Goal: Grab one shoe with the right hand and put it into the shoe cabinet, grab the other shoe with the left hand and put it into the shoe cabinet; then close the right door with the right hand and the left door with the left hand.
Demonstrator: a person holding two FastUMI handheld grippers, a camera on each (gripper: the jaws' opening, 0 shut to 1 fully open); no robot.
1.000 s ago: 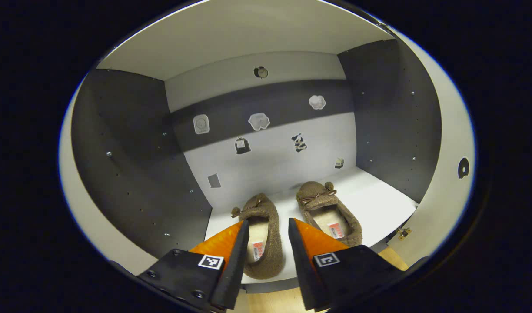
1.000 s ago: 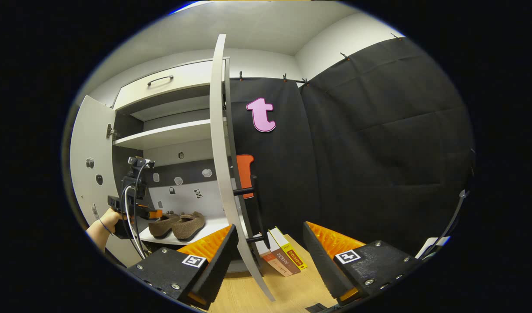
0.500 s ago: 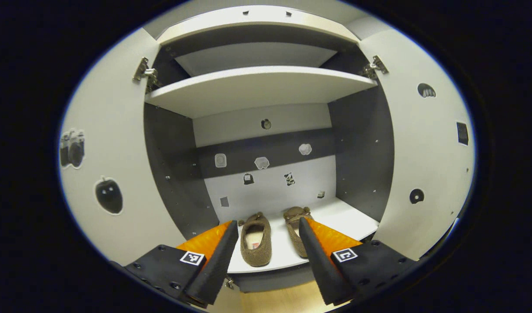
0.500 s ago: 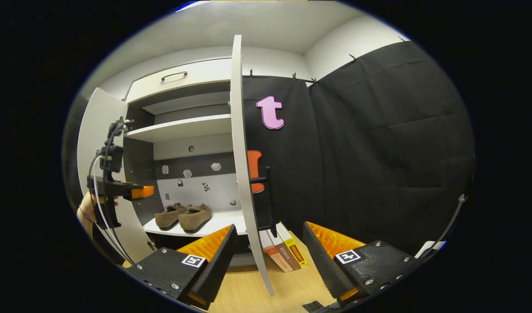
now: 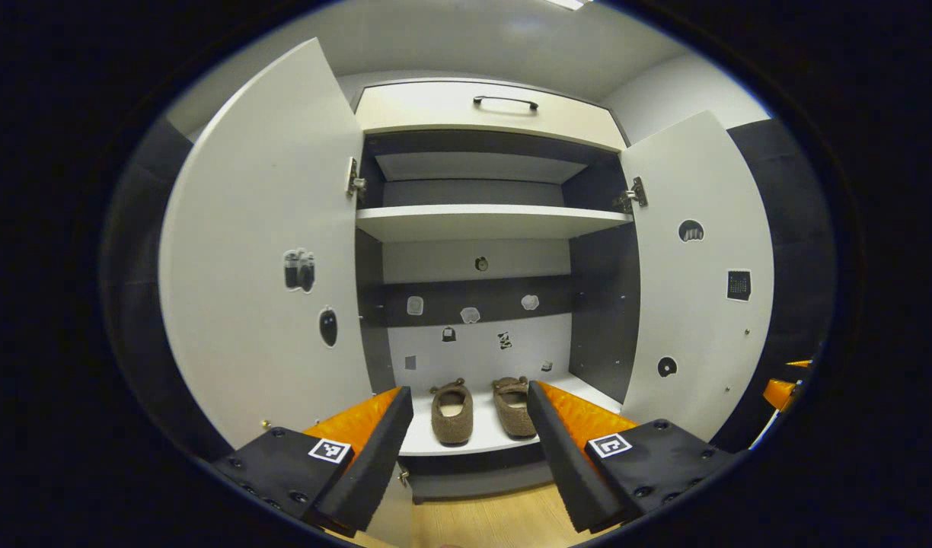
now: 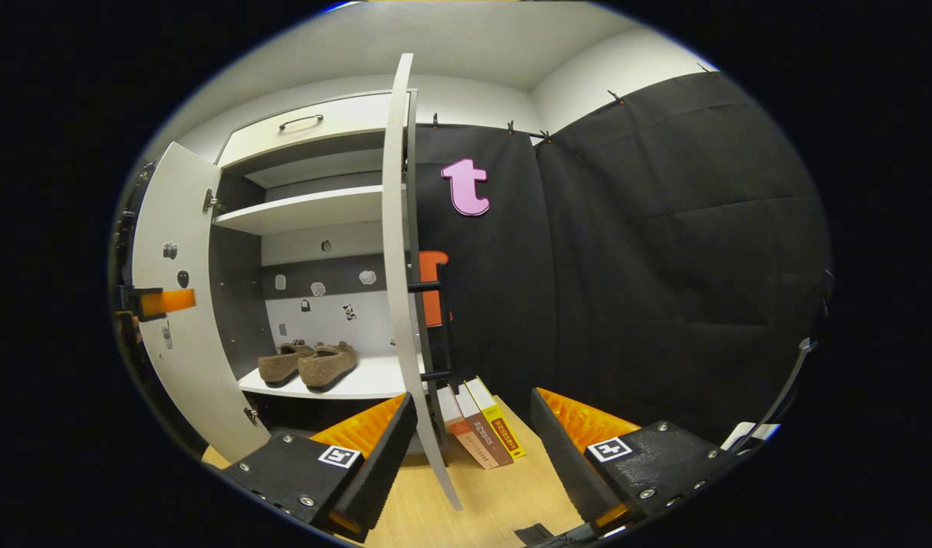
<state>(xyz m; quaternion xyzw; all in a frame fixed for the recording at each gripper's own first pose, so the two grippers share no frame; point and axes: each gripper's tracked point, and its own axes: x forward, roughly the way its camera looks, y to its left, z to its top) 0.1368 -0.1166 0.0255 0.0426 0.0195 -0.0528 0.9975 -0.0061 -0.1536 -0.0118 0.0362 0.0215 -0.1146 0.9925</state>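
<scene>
Two brown fuzzy shoes, one on the left (image 5: 451, 412) and one on the right (image 5: 514, 406), stand side by side on the bottom shelf (image 5: 572, 392) of the shoe cabinet; the right gripper view has them too (image 6: 278, 363) (image 6: 326, 364). Both doors stand open: the left door (image 5: 264, 251) and the right door (image 5: 698, 281). My left gripper (image 5: 470, 407) is open and empty, held back from the cabinet front. My right gripper (image 6: 472, 415) is open and empty, with the right door's edge (image 6: 396, 228) running between its fingers farther off. The left gripper's tip (image 6: 161, 301) pokes in at the far left.
Several books (image 6: 481, 430) lean against the cabinet's right side on the wooden floor (image 6: 496, 495). An upper shelf (image 5: 489, 222) and a drawer with a dark handle (image 5: 504, 101) sit above. Stickers dot the back panel and both doors.
My left gripper has pulled back out of the cabinet, leaving the shoe on the shelf; both doors now show whole. The right gripper has shifted slightly, staying open near the right door's edge.
</scene>
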